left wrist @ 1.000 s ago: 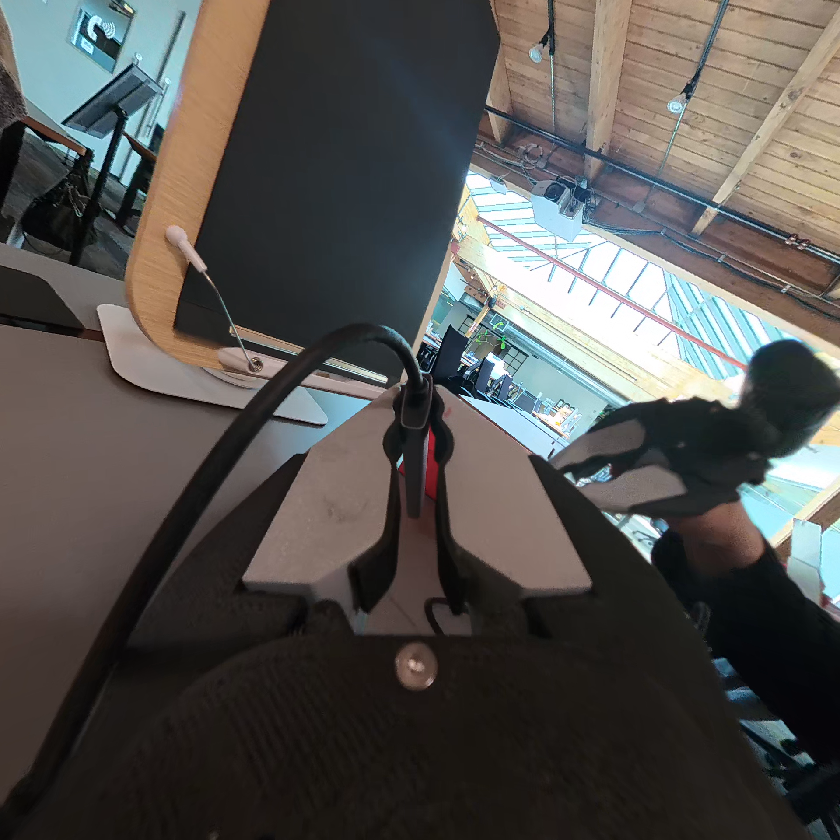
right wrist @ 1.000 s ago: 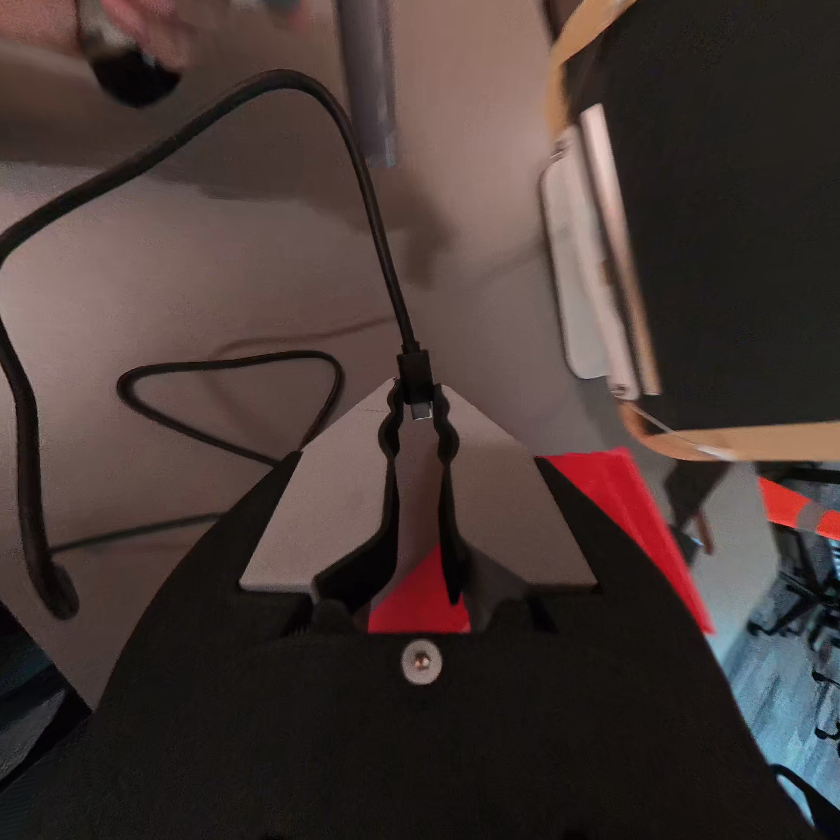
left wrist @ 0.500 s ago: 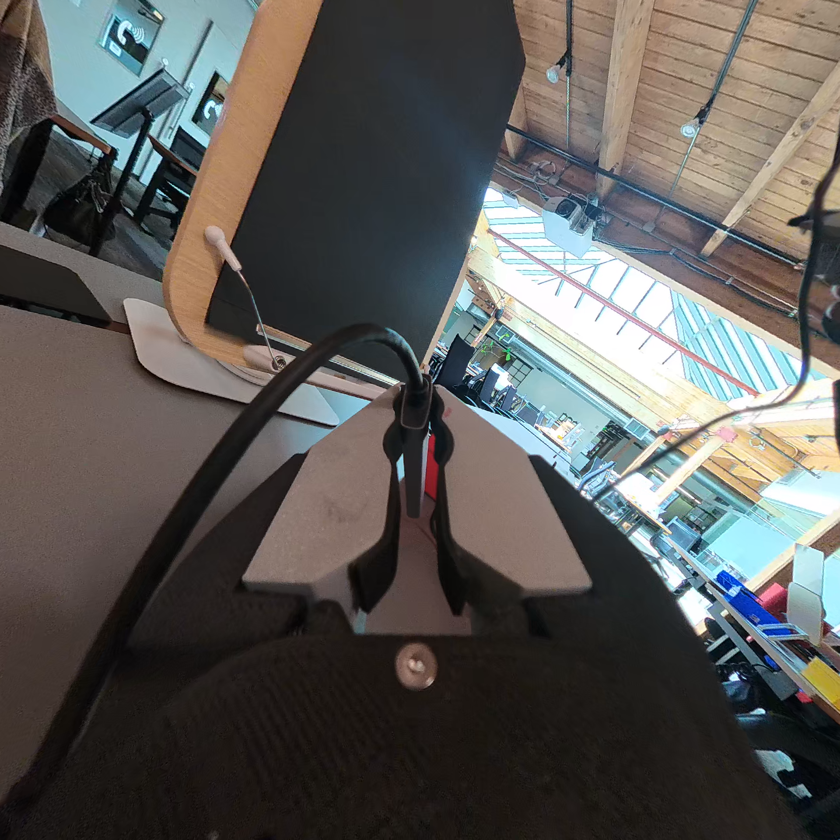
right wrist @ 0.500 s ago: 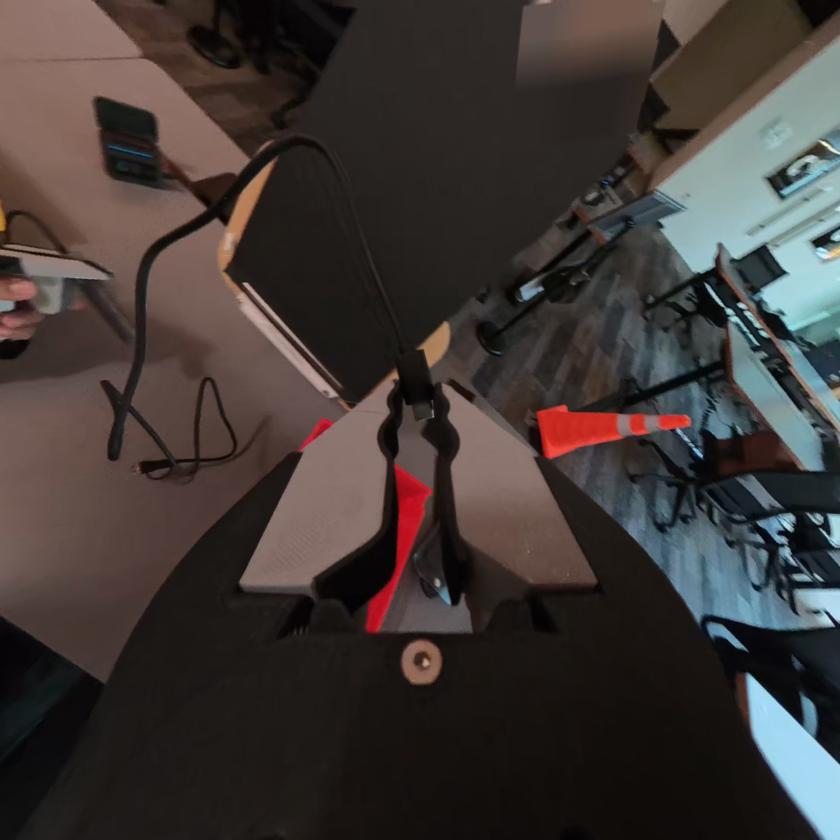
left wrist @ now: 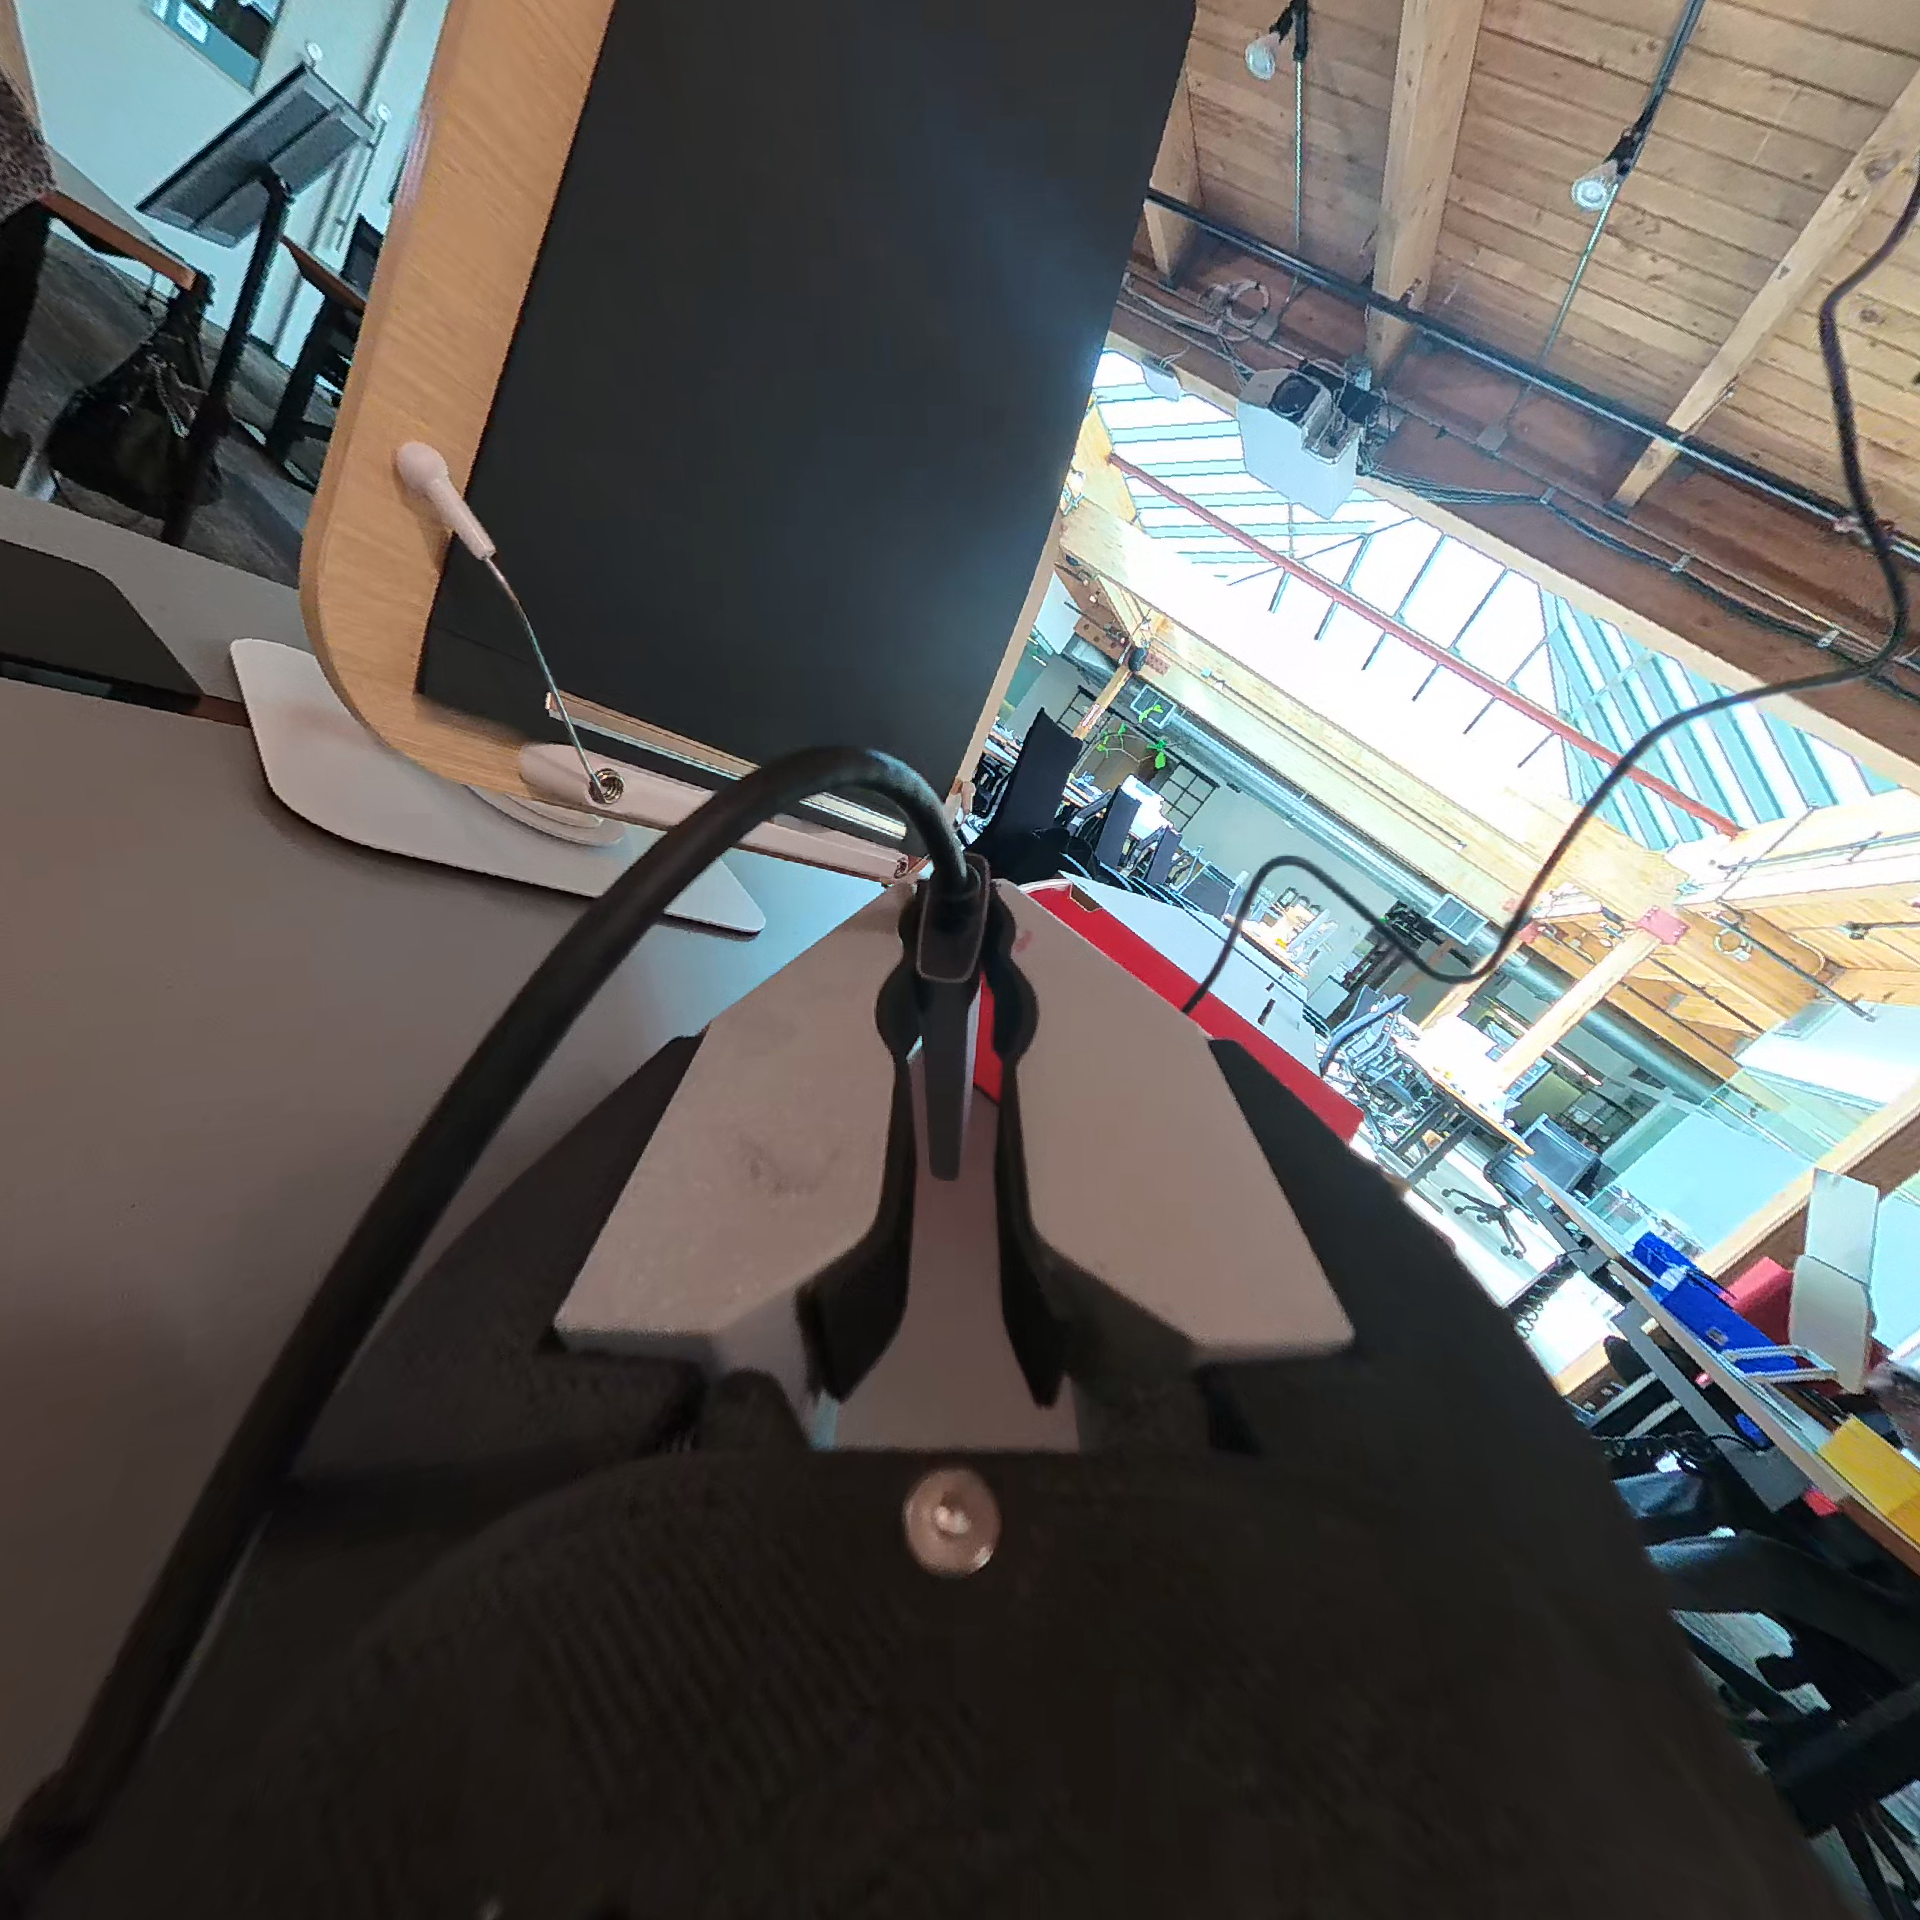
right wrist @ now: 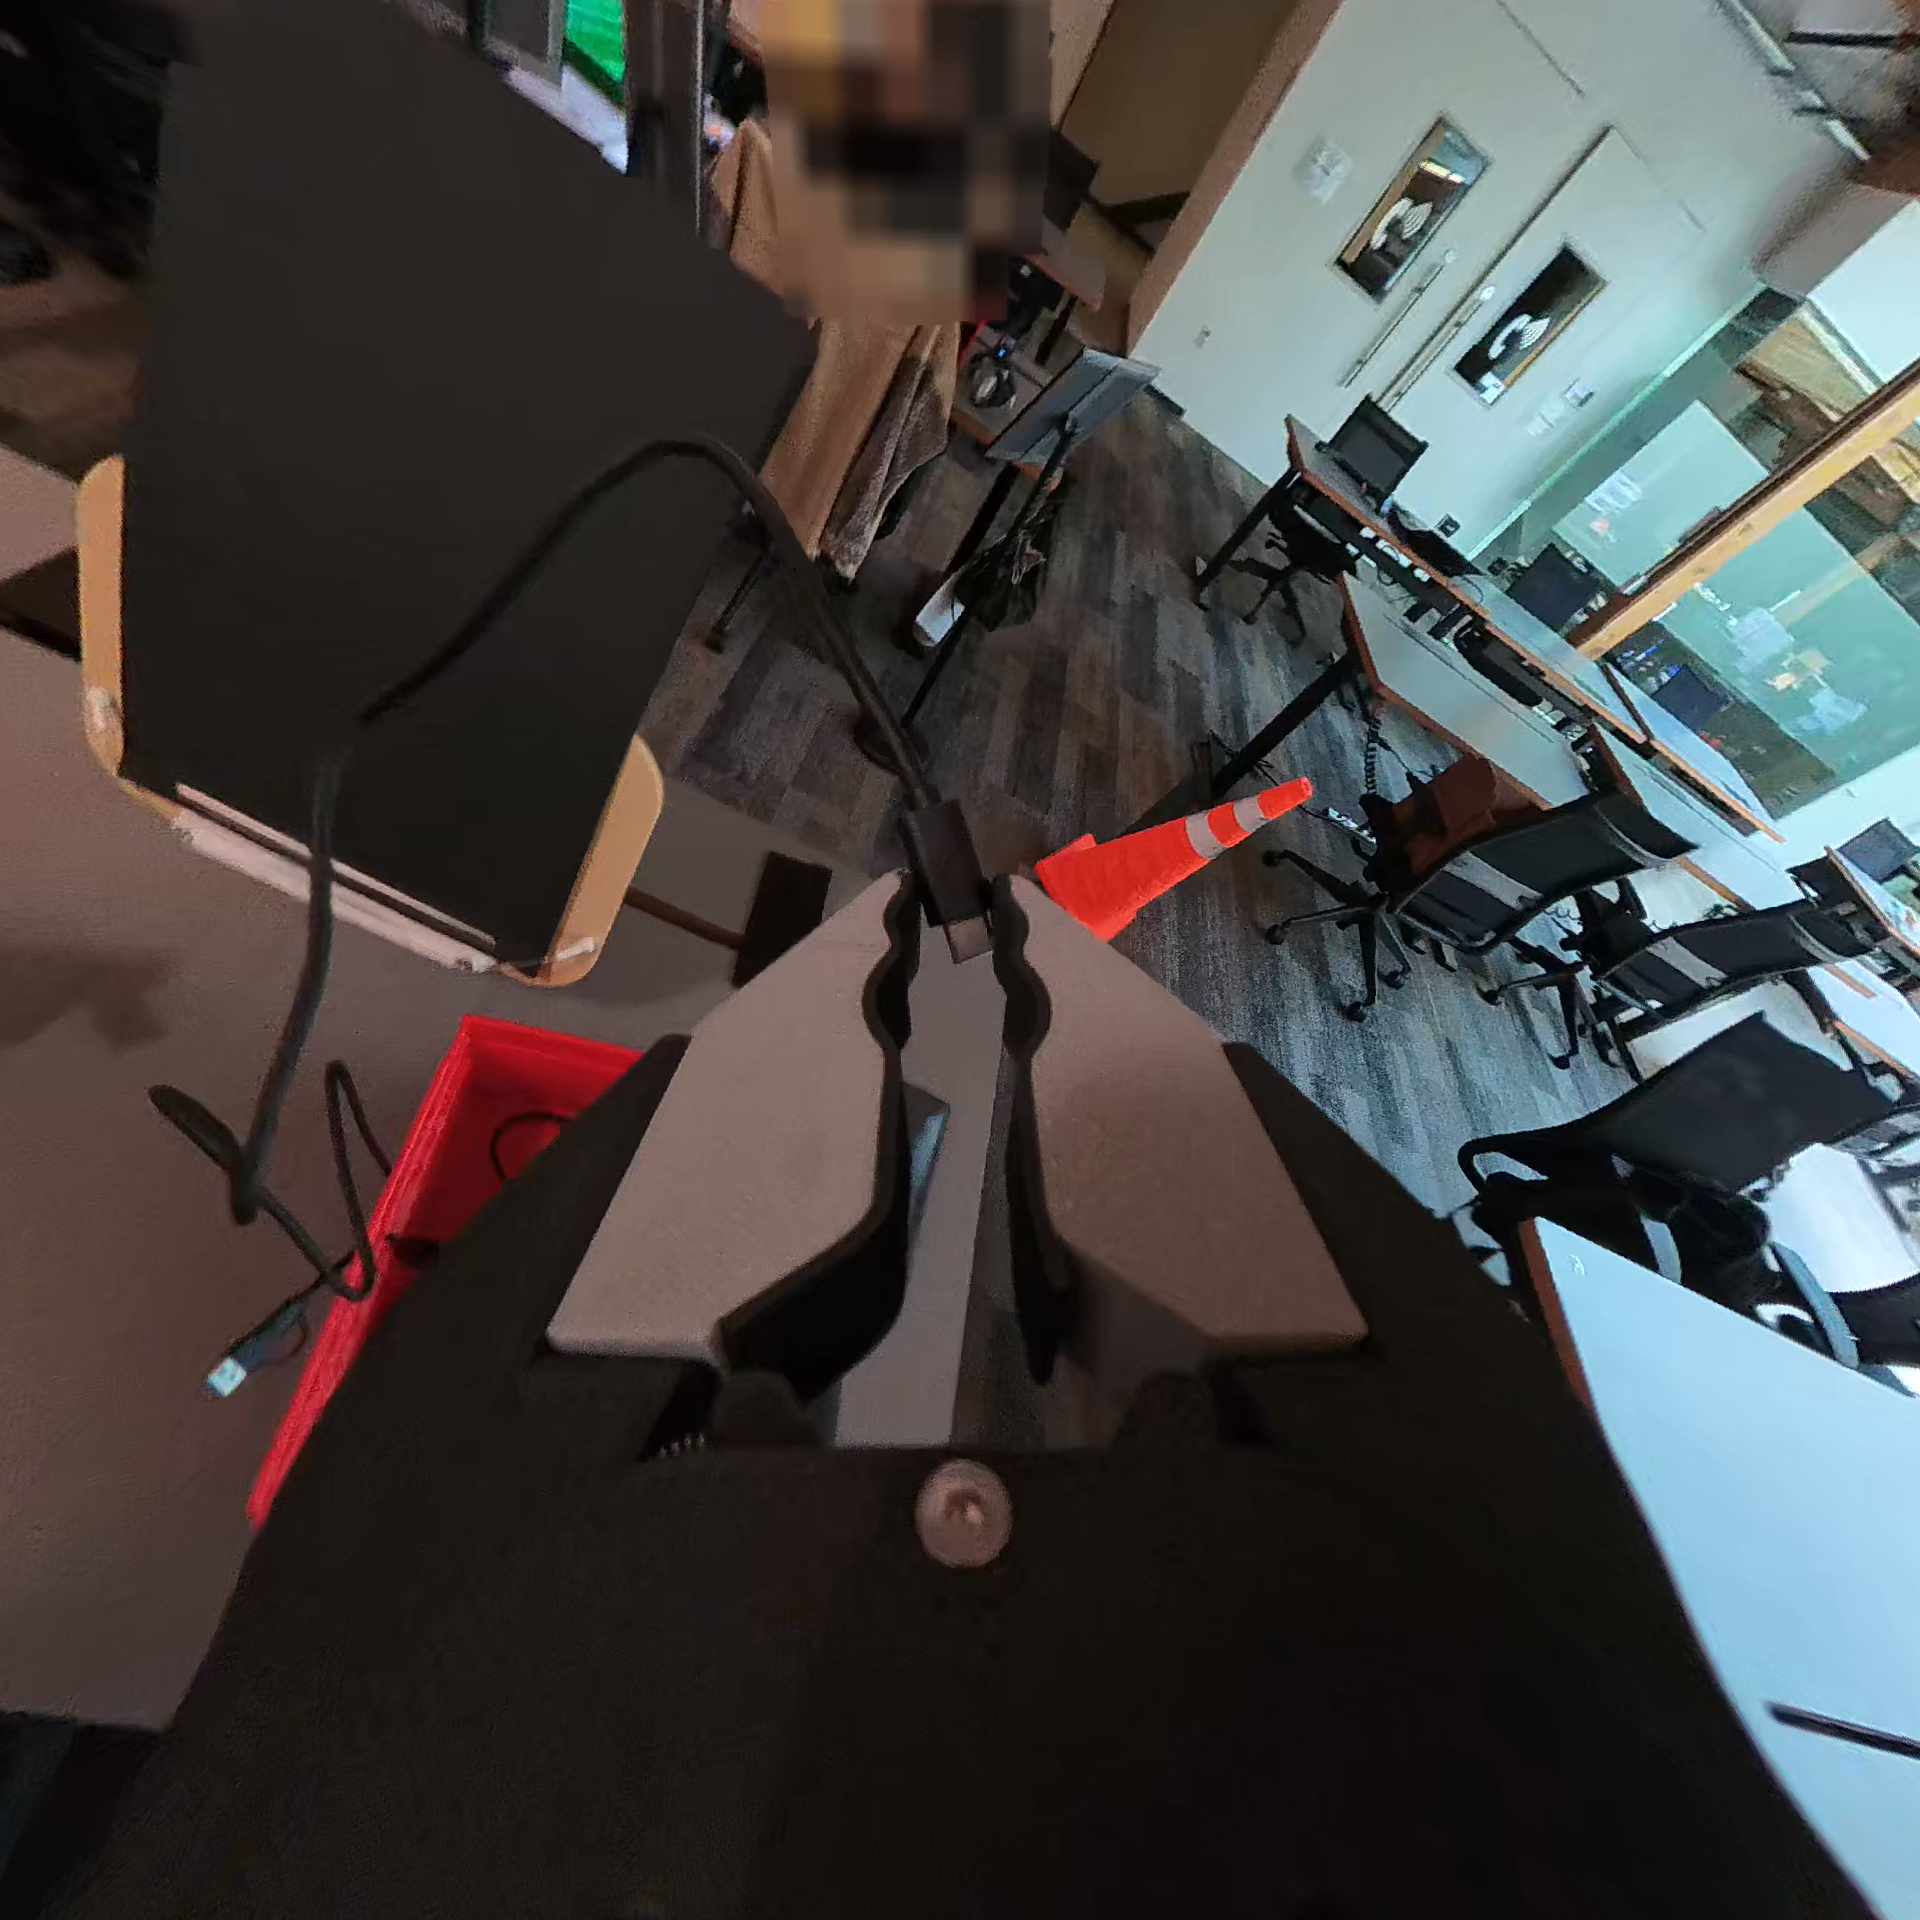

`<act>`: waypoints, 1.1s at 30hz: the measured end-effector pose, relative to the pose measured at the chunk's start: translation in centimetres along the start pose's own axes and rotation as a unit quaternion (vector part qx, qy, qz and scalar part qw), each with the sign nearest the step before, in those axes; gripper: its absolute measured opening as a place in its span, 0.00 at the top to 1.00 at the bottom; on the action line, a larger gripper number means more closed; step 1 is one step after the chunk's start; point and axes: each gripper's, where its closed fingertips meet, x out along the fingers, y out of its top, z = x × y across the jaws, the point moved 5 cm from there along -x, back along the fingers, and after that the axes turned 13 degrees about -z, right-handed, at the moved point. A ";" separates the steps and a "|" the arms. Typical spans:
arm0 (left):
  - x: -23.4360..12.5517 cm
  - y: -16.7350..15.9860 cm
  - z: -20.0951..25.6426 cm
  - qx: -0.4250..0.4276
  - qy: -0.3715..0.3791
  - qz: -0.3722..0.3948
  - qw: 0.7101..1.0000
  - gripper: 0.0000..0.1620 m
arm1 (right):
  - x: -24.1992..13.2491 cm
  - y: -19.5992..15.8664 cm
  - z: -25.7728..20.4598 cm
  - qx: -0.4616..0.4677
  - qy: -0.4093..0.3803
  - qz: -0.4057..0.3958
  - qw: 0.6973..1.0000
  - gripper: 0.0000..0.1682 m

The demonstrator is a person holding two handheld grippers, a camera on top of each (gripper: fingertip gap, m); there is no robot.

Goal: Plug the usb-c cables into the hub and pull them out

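Your left gripper [left wrist: 954, 961] is pressed on the hub [left wrist: 943, 1049], a slim dark grey bar that stands on its edge between the two fingers. The thick black lead [left wrist: 499, 1060] of the hub leaves its far end, bends over to the left and runs down past the gripper body to the lower left corner of the view. This gripper is above the grey table [left wrist: 156, 935] and is tilted upward, so you see the wooden ceiling [left wrist: 1507, 135] beyond it. A dark panel with a wooden edge [left wrist: 790, 364] stands on a white base on the table behind the gripper.

Your right gripper [right wrist: 956, 914] is pinching a black usb-c plug [right wrist: 948, 871] at its fingertips. The metal end of the plug points back toward the camera, and its cable [right wrist: 582, 520] rises from the plug, arcs to the left in front of the dark panel and hangs down to the table. There the cable lies in loose loops beside a red tray [right wrist: 457, 1101], and its other plug [right wrist: 244, 1356] rests on the table just beside the tray. The plug is not in the hub; the two are held apart in separate grippers. In the left wrist view a thin black cable [left wrist: 1860, 447] hangs in the air at the right side, well apart from the hub. On the floor behind the right gripper lies an orange cone [right wrist: 1164, 857].
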 end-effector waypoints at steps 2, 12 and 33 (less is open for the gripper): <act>0.0 0.0 -0.1 -0.003 0.001 0.000 1.000 0.96 | -0.5 0.2 1.0 0.021 0.002 0.014 1.000 0.93; -0.2 0.1 -0.3 -0.020 -0.008 0.009 1.000 0.96 | -0.4 -2.3 4.1 0.100 0.031 0.034 0.994 0.93; -0.3 0.0 -0.7 -0.038 -0.014 0.011 0.999 0.96 | 1.9 -7.7 1.6 0.042 0.121 -0.047 0.991 0.93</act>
